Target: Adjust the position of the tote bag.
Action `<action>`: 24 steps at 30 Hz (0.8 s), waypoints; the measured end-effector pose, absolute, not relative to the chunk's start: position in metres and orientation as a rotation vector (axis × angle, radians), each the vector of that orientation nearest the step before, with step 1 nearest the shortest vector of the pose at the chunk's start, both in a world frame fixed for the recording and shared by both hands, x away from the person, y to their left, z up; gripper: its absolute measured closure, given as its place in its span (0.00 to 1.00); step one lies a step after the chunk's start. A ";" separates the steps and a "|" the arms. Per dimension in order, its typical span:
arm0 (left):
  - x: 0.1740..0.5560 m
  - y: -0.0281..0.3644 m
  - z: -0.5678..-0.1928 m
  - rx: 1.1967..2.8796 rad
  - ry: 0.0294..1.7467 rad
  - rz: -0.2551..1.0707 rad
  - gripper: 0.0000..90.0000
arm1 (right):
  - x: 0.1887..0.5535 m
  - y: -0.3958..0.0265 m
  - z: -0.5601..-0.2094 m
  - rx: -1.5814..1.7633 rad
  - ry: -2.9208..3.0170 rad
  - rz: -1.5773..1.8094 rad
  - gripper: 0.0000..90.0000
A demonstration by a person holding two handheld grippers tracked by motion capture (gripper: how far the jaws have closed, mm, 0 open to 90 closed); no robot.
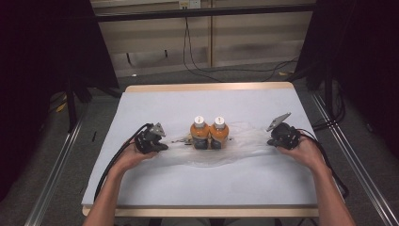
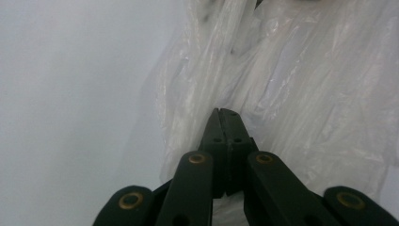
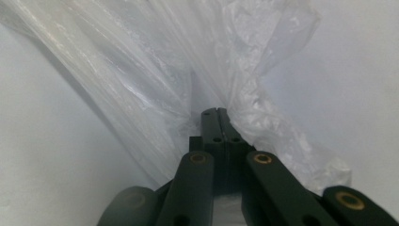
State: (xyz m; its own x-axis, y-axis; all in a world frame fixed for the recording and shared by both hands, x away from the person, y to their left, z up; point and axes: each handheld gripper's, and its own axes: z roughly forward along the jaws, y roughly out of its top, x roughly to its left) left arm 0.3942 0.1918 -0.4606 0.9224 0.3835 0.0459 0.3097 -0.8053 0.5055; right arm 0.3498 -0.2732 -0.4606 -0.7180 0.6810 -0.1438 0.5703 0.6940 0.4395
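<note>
Standing inside plastic bag (image 1: 244, 141): two bottles (image 1: 209, 133)

Both forearms in from bottom edge, spread wide. Left gripper (image 1: 151, 139) low at left, jaws pressed flat together, tips pointing inward. Right gripper (image 1: 283, 135) low at right, jaws shut tight too, grey plate tilted up top.

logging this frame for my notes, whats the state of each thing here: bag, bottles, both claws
plastic bag: clear, crumpled, lying flat on the table, stretched sideways between the two claws
two bottles: upright, side by side and touching, white caps on, orange contents, in the middle of the bag
left claw: jaws shut, pinching the bag's film at its left end
right claw: jaws shut, pinching the bag's film at its right end
</note>
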 end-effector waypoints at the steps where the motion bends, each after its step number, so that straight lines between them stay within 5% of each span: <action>1: 0.395 0.192 -0.460 2.579 0.495 0.199 1.00 | 0.350 -0.273 -0.461 0.986 2.609 0.535 1.00; 24: 0.392 0.196 -0.442 2.288 0.537 0.049 0.93 | 0.343 -0.271 -0.438 0.963 2.556 0.872 1.00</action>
